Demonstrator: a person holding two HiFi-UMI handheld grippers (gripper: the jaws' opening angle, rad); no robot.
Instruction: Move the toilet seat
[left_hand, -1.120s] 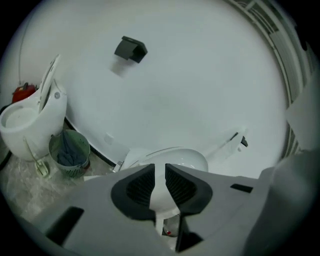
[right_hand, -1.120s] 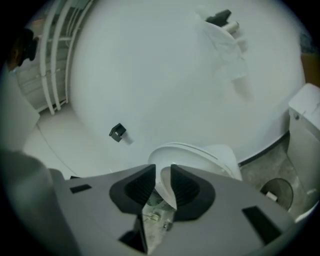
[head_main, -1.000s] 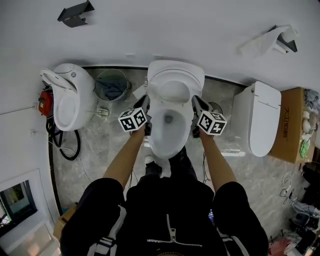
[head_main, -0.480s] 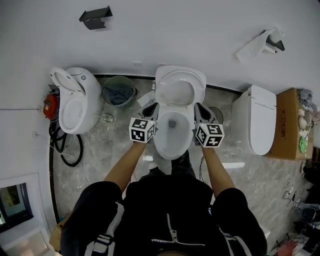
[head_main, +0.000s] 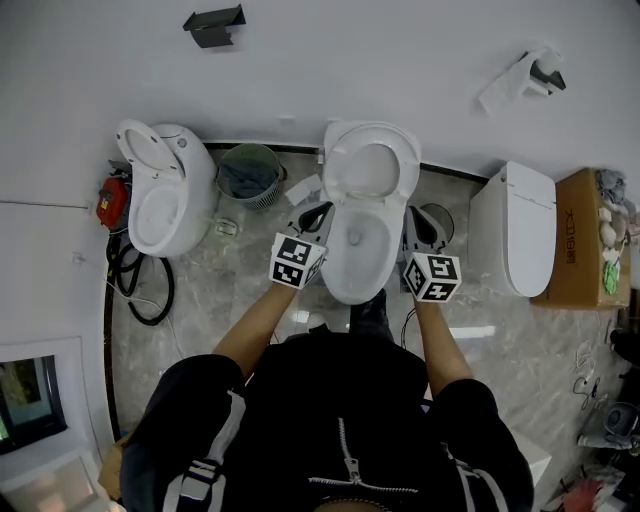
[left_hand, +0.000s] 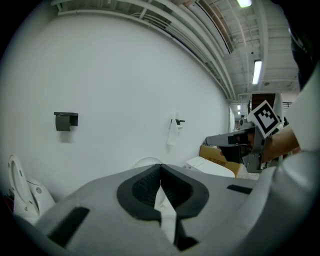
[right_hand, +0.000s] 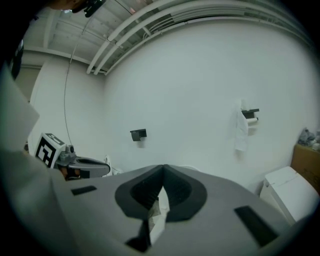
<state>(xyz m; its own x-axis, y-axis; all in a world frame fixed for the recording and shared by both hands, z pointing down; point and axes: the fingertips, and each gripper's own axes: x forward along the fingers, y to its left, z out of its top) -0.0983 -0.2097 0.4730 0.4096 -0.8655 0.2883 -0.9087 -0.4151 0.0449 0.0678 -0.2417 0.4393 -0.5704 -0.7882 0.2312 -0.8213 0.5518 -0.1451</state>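
Observation:
In the head view the middle white toilet (head_main: 358, 250) has its seat and lid (head_main: 370, 165) standing up against the wall. My left gripper (head_main: 318, 213) hangs by the bowl's left side and my right gripper (head_main: 416, 222) by its right side. Both are shut with nothing held. In the left gripper view the dark pads of the left gripper (left_hand: 161, 169) meet, and the top of the raised lid (left_hand: 146, 161) shows just beyond them. In the right gripper view the right gripper (right_hand: 162, 171) is likewise shut and points at the white wall.
A second toilet (head_main: 165, 195) with its lid up stands at the left and a closed one (head_main: 518, 235) at the right. Between the left two is a waste bin (head_main: 248, 172). A cardboard box (head_main: 588, 240) sits far right. Hoses (head_main: 135, 280) lie on the floor.
Both grippers have lifted and drawn back a little from the bowl's sides. The head view has shifted, so the toilets sit further right in the picture.

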